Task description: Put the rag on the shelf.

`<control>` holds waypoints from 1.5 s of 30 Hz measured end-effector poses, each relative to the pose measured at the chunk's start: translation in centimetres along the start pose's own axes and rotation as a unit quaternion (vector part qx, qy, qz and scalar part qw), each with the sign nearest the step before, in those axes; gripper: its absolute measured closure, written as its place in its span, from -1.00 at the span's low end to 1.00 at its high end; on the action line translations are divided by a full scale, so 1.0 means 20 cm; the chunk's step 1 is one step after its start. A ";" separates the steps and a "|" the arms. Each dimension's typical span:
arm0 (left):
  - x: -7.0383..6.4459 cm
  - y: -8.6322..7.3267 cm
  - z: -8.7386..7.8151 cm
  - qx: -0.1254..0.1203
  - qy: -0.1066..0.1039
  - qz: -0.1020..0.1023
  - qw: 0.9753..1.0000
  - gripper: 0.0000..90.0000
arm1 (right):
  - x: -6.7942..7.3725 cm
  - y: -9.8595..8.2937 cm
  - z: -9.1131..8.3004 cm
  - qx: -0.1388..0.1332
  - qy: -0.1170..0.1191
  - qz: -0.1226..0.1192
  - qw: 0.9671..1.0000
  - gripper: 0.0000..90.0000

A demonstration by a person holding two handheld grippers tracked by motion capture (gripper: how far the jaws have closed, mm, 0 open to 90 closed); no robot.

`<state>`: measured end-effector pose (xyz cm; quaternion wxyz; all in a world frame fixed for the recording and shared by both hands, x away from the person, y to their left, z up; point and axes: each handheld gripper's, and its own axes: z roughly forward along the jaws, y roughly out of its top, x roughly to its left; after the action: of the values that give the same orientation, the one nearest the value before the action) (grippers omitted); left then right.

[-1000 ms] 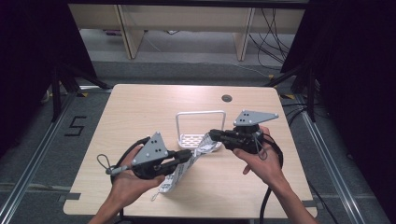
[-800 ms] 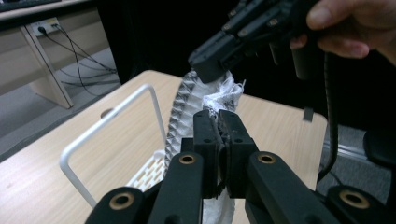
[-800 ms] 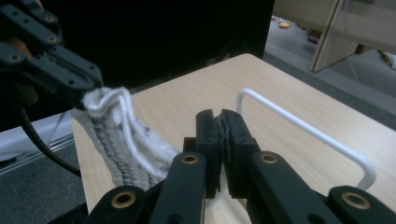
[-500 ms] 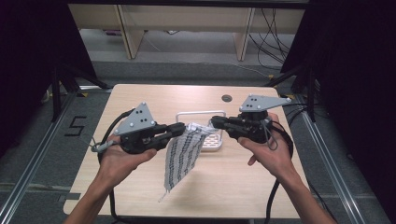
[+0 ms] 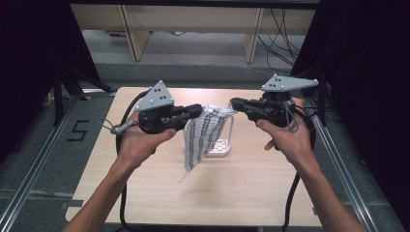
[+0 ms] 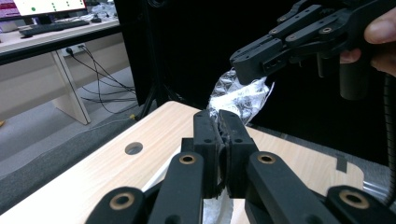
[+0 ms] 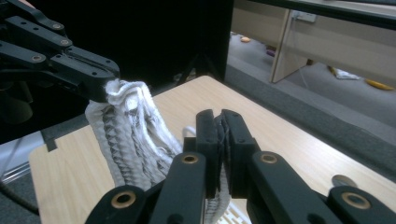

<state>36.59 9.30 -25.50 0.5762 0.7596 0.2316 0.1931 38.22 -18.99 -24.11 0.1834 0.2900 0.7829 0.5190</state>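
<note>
A: Left gripper (image 5: pixel 197 112)? Right gripper (image 5: pixel 235 104)?
B: Both clamped tight on the upper edge of the white knitted cloth with dark stripes (image 5: pixel 202 137), one corner each.
A: Cloth position?
B: Hanging lifted above the light wooden table (image 5: pixel 251 183), directly over the white wire rack (image 5: pixel 220 146).

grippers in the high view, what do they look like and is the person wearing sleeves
The left gripper and right gripper are black, each topped by a grey three-cornered plate with small dark holes. Brass-coloured pivot pins mark the linkages behind the black fingers. A black cable trails from each. The forearms are bare, with no sleeves.
</note>
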 end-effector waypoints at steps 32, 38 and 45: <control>0.39 0.07 0.30 -0.006 0.073 -0.060 0.996 0.91 | -0.22 0.20 0.26 0.008 -0.078 0.032 0.996 0.93; 0.46 0.04 0.36 0.004 0.085 -0.078 0.993 0.91 | -0.28 0.19 0.35 0.013 -0.079 0.047 0.996 0.93; 0.56 -0.02 0.42 0.012 0.097 -0.116 0.988 0.90 | -0.34 0.16 0.48 0.027 -0.082 0.076 0.993 0.93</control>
<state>50.40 9.12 -27.73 0.5606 0.7122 0.3750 0.1945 49.92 -15.66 -24.97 0.1989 0.3953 0.7547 0.4844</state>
